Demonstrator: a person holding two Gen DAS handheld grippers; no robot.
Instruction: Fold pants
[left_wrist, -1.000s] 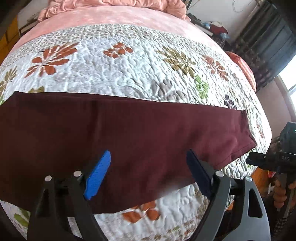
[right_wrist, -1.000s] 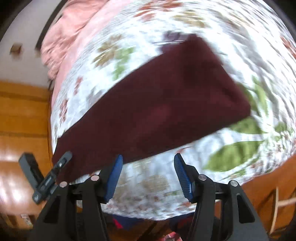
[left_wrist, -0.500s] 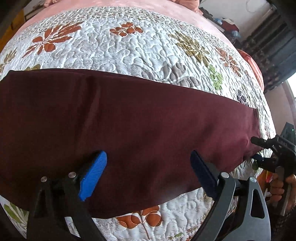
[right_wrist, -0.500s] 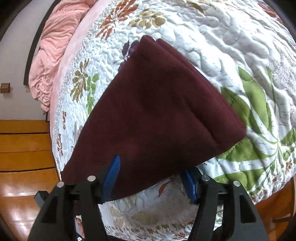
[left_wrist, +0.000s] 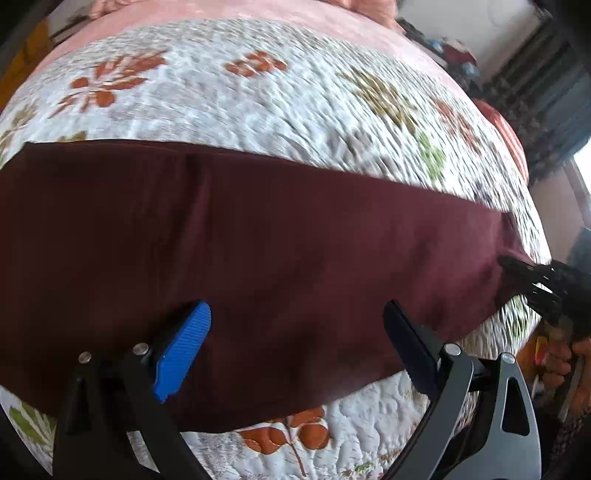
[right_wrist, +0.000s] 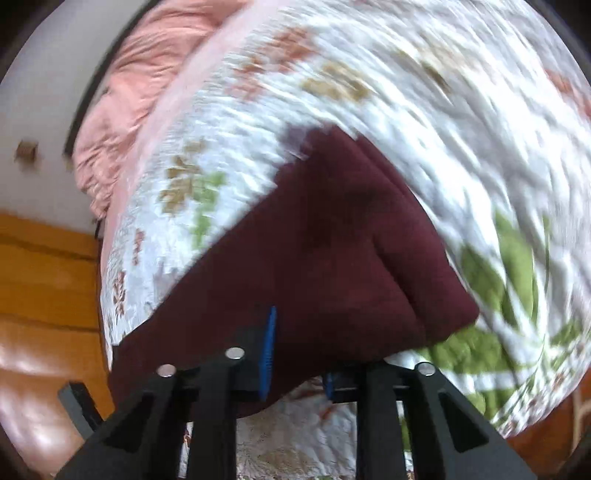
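Observation:
The dark maroon pants (left_wrist: 258, 236) lie folded lengthwise in a long band across the floral quilt (left_wrist: 229, 96). My left gripper (left_wrist: 295, 343) is open, hovering over the near edge of the pants' middle, with nothing between its blue pads. In the right wrist view the pants' end (right_wrist: 332, 266) fills the centre, and my right gripper (right_wrist: 295, 354) has its jaws closed in on the near edge of the cloth. The right gripper also shows in the left wrist view (left_wrist: 532, 277), at the pants' right end.
The quilt covers a bed with pink bedding (right_wrist: 147, 74) at its head. A wooden floor (right_wrist: 40, 280) lies beside the bed. Dark curtains (left_wrist: 546, 92) and clutter stand at the far right.
My right gripper has moved onto the pants' end and closed on its edge; it was open before. The left gripper has stayed open over the pants.

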